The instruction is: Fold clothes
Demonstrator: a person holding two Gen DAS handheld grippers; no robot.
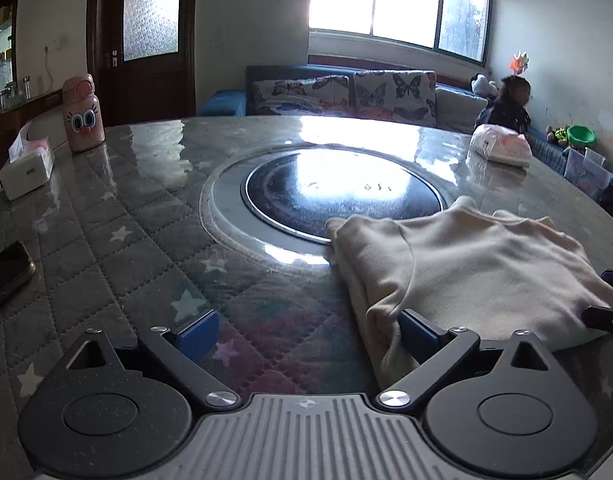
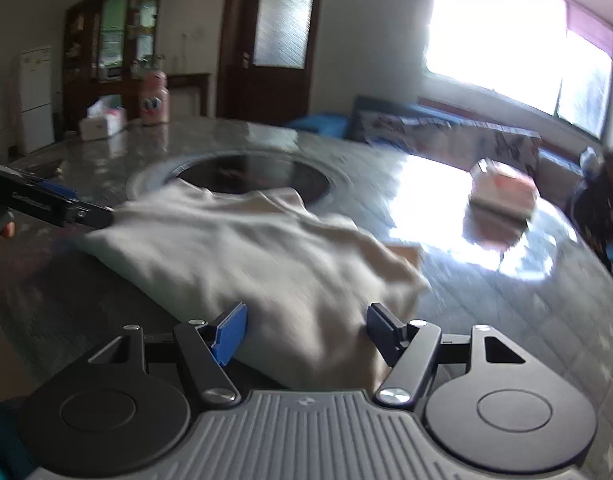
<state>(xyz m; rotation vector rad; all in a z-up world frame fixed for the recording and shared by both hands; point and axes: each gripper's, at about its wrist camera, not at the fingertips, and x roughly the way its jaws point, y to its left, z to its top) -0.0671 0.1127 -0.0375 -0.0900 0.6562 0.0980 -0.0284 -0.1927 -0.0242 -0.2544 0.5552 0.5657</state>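
Observation:
A cream garment (image 1: 486,264) lies folded on the glass-topped table, its far edge over the round dark inset (image 1: 342,192). My left gripper (image 1: 308,334) is open wide at the garment's left edge. Its right finger (image 1: 418,332) touches the fold; the left one is over bare table. In the right wrist view, which is blurred, the garment (image 2: 246,248) fills the middle. My right gripper (image 2: 308,332) straddles its near edge, jaws apart and not pressing the cloth. The left gripper (image 2: 102,216) shows at the garment's left side, the right gripper (image 1: 602,296) at its right side.
A pink bottle (image 1: 84,114) and a tissue box (image 1: 28,164) stand at the far left of the table. A phone (image 1: 6,276) lies at the left edge and a soft pack (image 1: 500,144) at the far right. A person (image 1: 510,108) sits on the sofa behind.

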